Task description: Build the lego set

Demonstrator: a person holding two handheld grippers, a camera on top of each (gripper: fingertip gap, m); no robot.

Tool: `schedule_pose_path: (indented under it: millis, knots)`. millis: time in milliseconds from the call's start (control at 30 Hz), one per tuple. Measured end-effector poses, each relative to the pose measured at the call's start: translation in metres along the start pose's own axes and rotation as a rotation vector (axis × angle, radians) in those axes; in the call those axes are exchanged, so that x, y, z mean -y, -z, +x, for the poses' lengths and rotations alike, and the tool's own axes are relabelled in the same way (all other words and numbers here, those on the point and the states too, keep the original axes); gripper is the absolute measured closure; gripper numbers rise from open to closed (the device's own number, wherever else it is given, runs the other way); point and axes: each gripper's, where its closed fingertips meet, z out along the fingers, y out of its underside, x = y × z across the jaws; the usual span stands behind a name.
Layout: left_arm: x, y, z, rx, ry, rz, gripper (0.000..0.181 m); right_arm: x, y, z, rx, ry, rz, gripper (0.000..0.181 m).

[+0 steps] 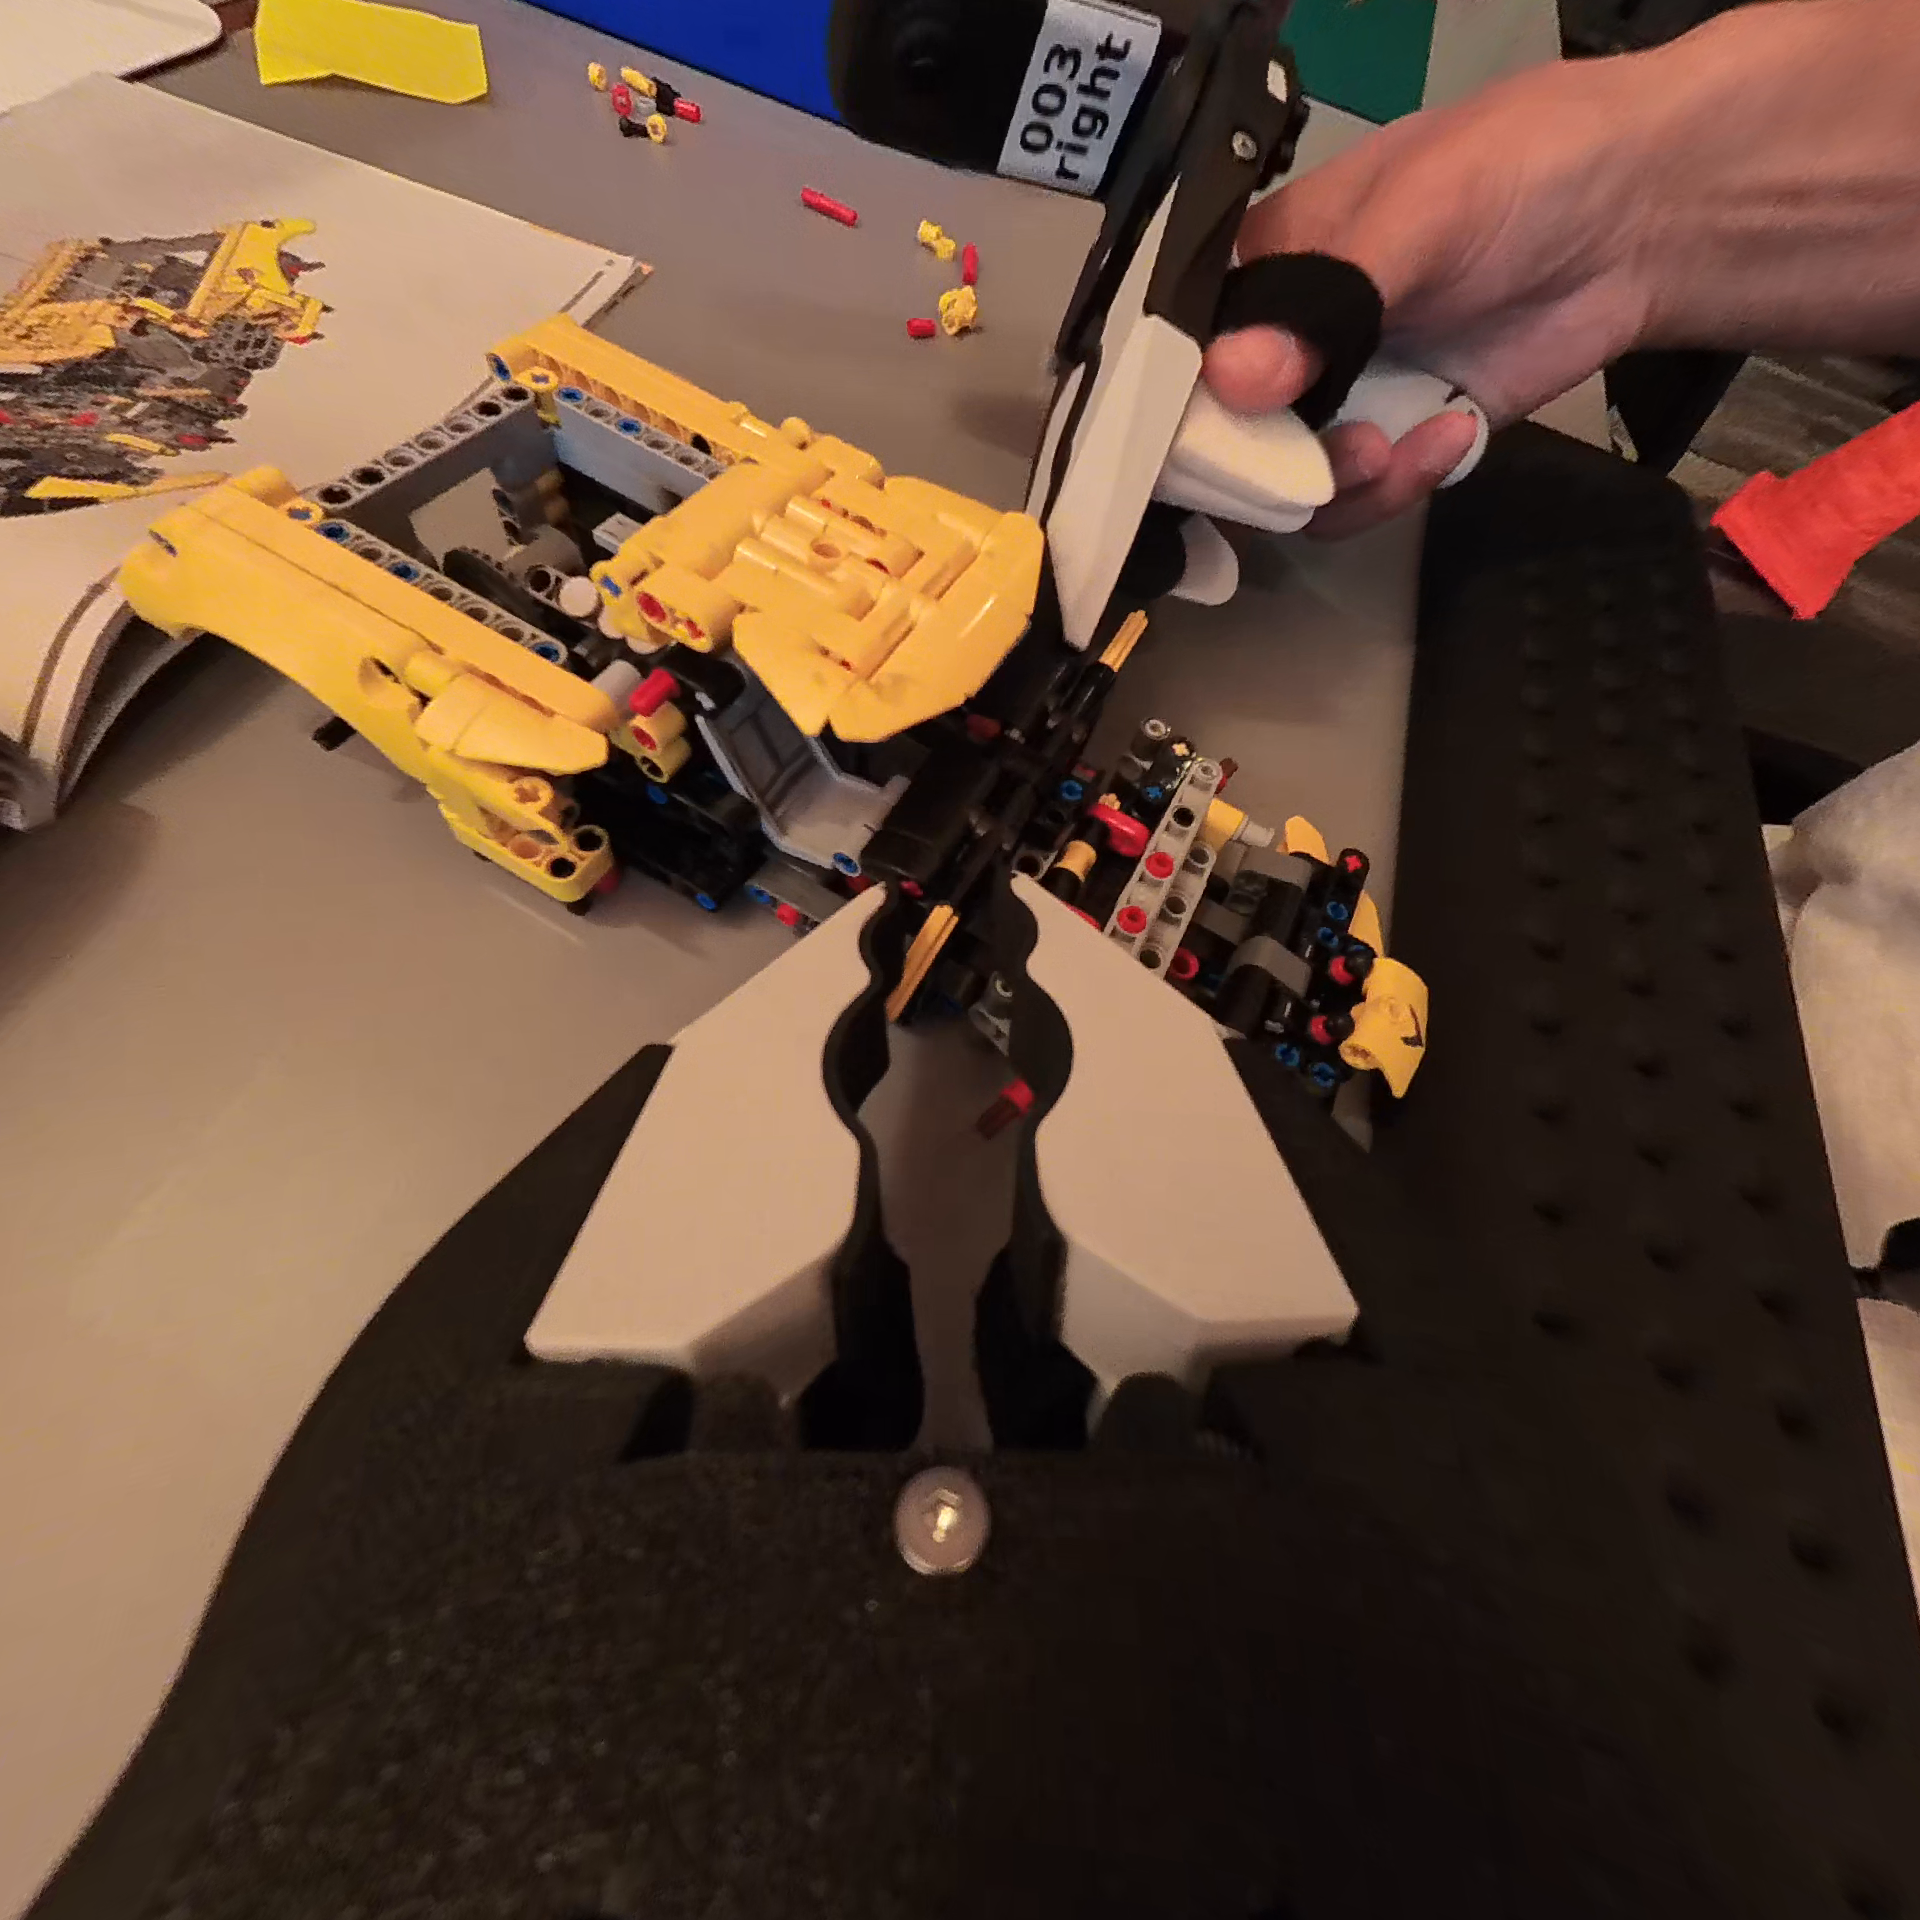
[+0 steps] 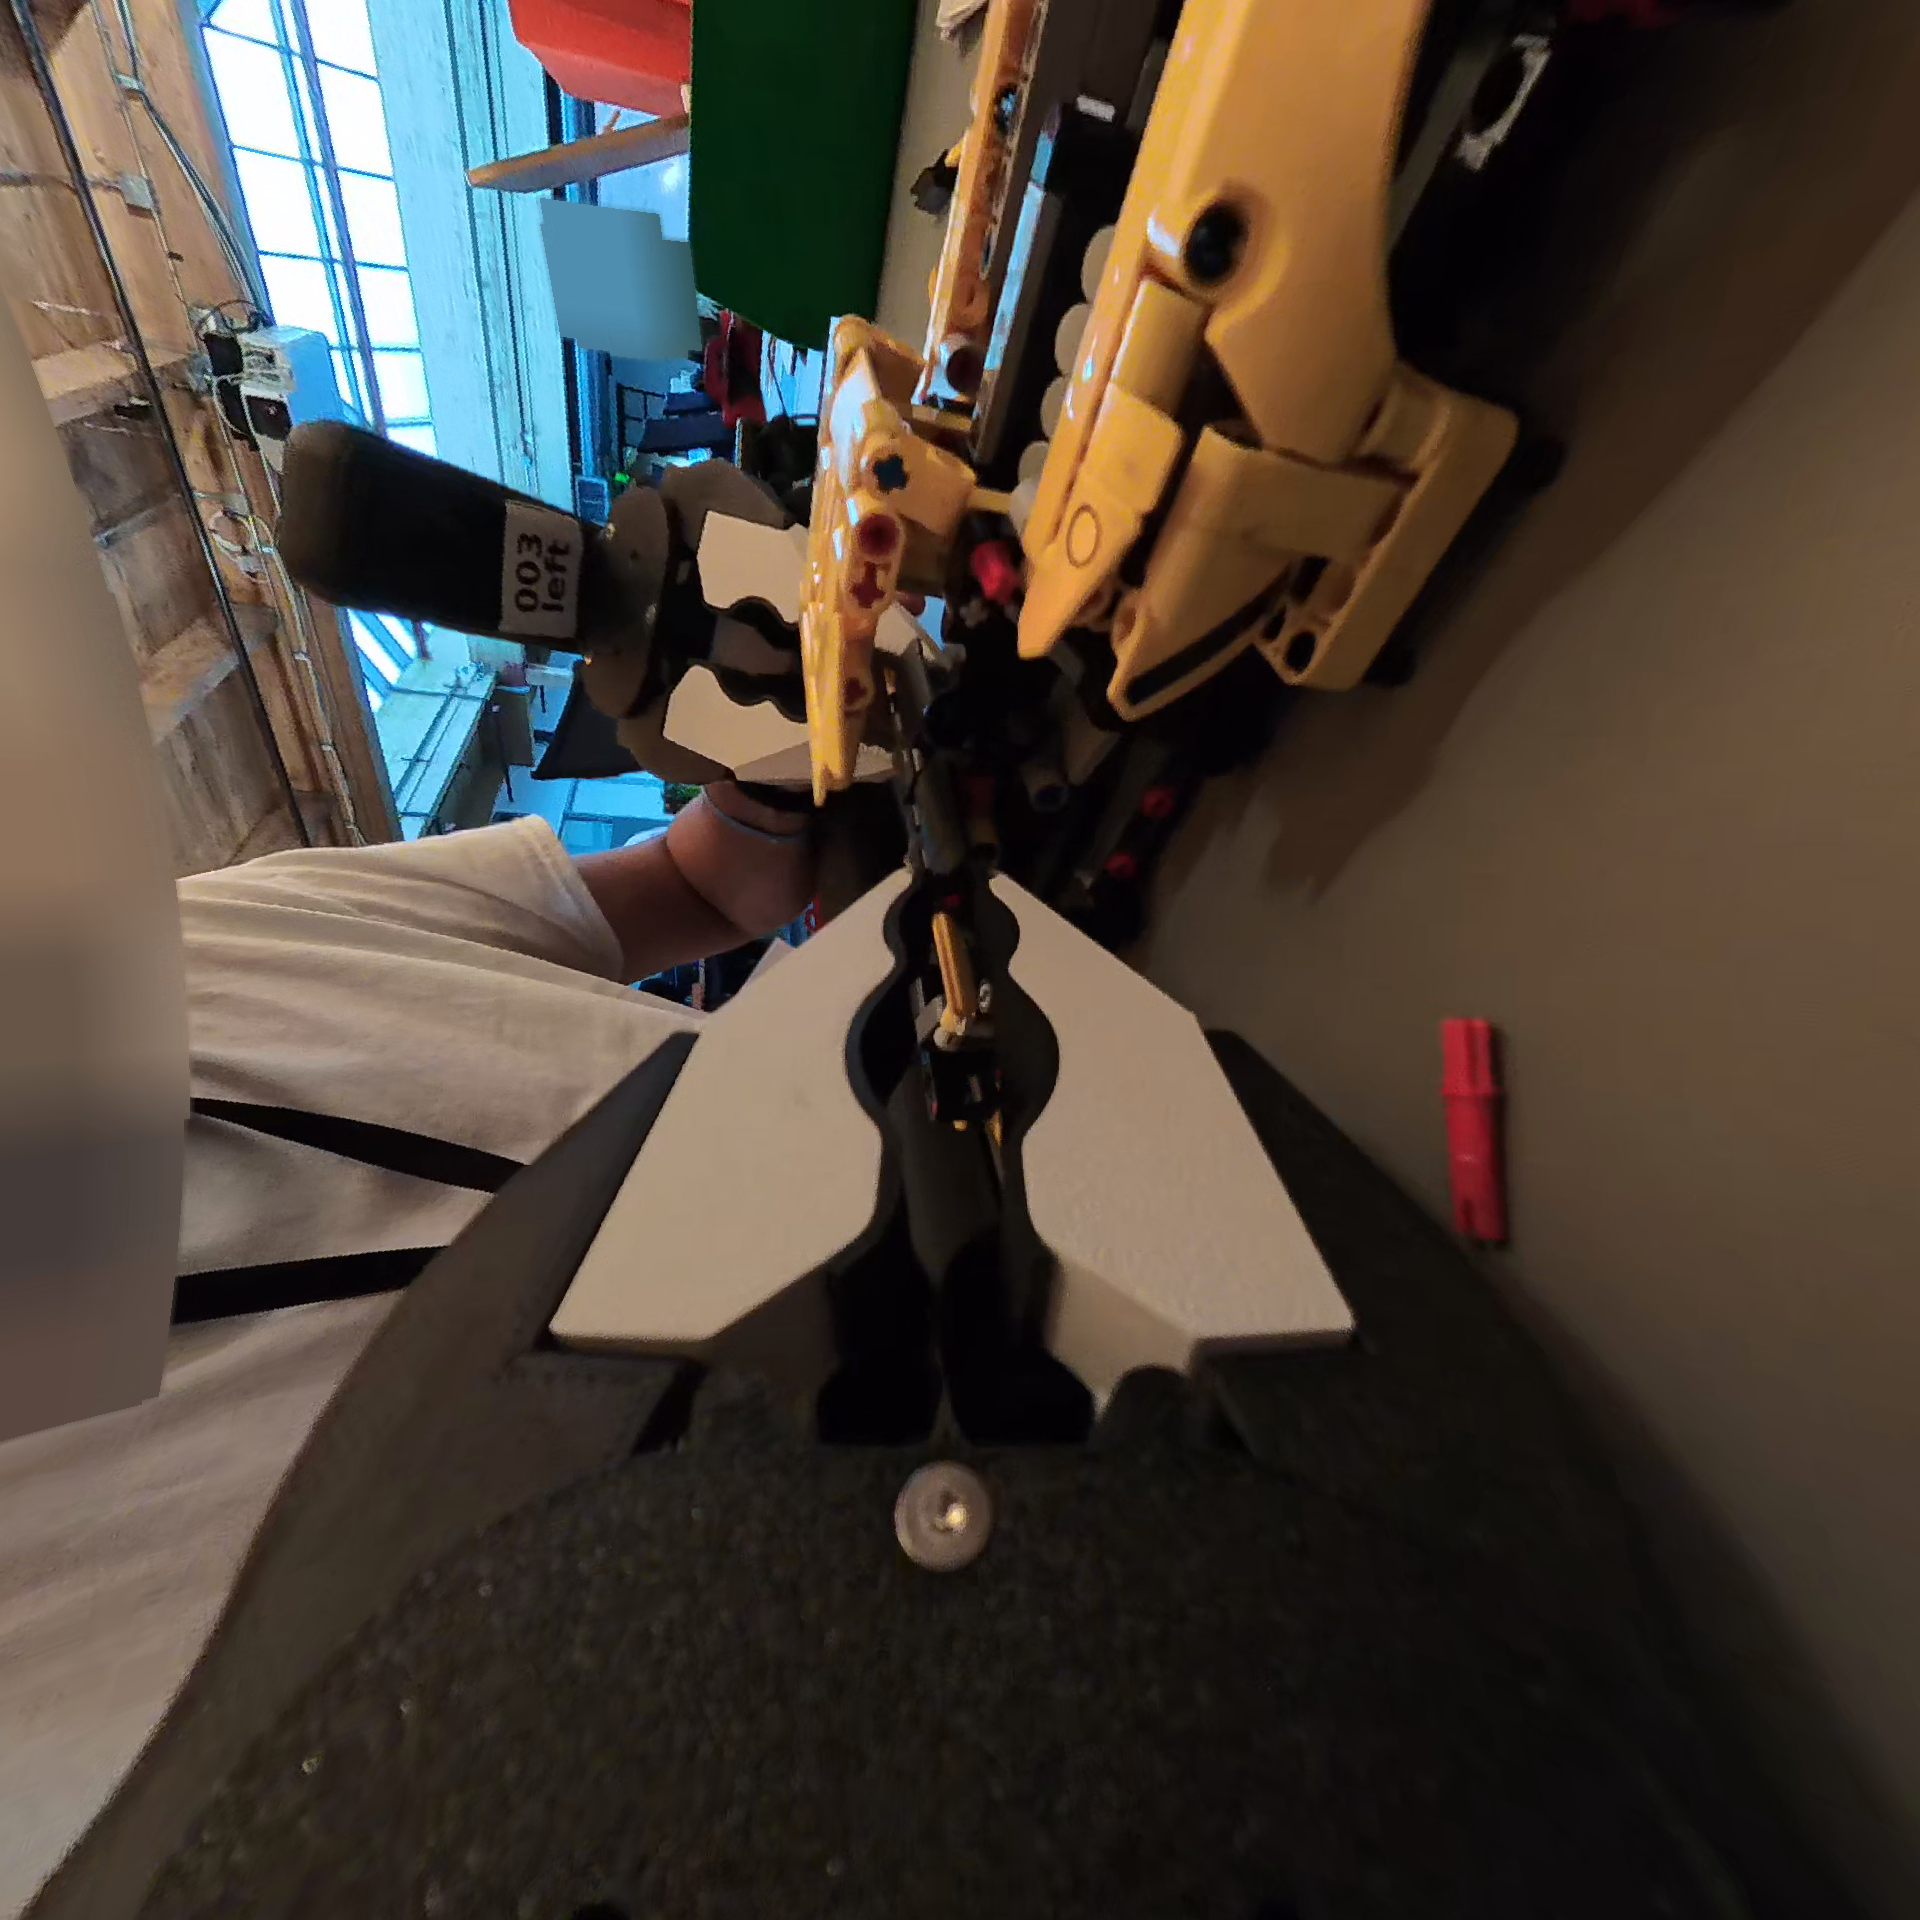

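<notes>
I see a grey table (image 1: pixel 260 1039) under warm, dim light. From the left in the left wrist view: an open instruction booklet (image 1: pixel 208 343) lies flat, with a yellow bag (image 1: pixel 374 52) beyond it. Just right of the booklet sits the lego model (image 1: pixel 644 623), yellow and black, resting on the table and touching the booklet's edge. Loose red and yellow pieces (image 1: pixel 940 286) lie scattered behind it. A black dimpled mat (image 1: pixel 1579 935) borders the table on the right.

My left gripper (image 1: pixel 945 904) is nearly closed on a thin black and yellow rod assembly (image 1: pixel 997 821) standing out of the model's near end. My right gripper (image 2: pixel 951 894) is also almost closed on that same assembly from the far side, held by a hand (image 1: pixel 1455 312).

In the right wrist view a loose red pin (image 2: pixel 1470 1127) lies on the table. Behind are a wooden wall (image 2: pixel 125 416), tall bright windows (image 2: pixel 312 208) and a green board (image 2: pixel 800 156).
</notes>
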Motion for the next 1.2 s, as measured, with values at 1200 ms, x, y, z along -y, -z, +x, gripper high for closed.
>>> schedule_pose_path:
  millis: [1200]
  knots:
    - [0.011, 0.007, 0.006, -0.046, -0.167, 0.054, 0.153, -0.005, -0.005, -0.011, -0.464, 1.163, 0.106, 0.144]
